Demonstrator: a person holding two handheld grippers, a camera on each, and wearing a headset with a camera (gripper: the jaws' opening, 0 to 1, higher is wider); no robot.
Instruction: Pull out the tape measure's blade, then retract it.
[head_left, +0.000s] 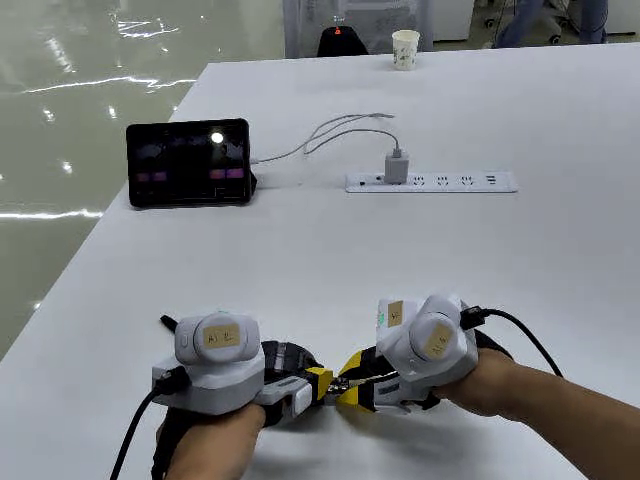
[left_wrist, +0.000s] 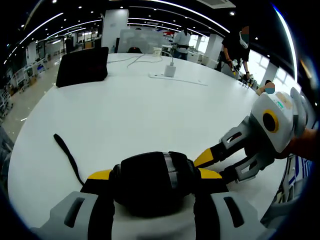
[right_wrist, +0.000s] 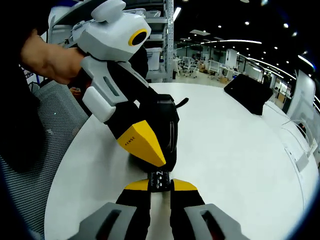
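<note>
A black tape measure (left_wrist: 150, 185) sits low over the white table (head_left: 420, 260), and my left gripper (left_wrist: 155, 174) is shut on its case, a yellow-tipped jaw on either side. In the head view this case (head_left: 288, 358) is at the bottom centre, in the left gripper (head_left: 300, 385). My right gripper (right_wrist: 160, 186) is shut on the blade tip (right_wrist: 160, 179) just in front of the case (right_wrist: 162, 125). Very little blade shows between tip and case. The right gripper (head_left: 345, 388) meets the left one nose to nose. A black strap (left_wrist: 65, 150) trails from the case onto the table.
A dark tablet (head_left: 188, 163) stands at the far left, cabled to a charger (head_left: 397, 165) in a white power strip (head_left: 430, 182). A paper cup (head_left: 405, 48) is at the far edge. The table's left edge (head_left: 90, 240) runs close by.
</note>
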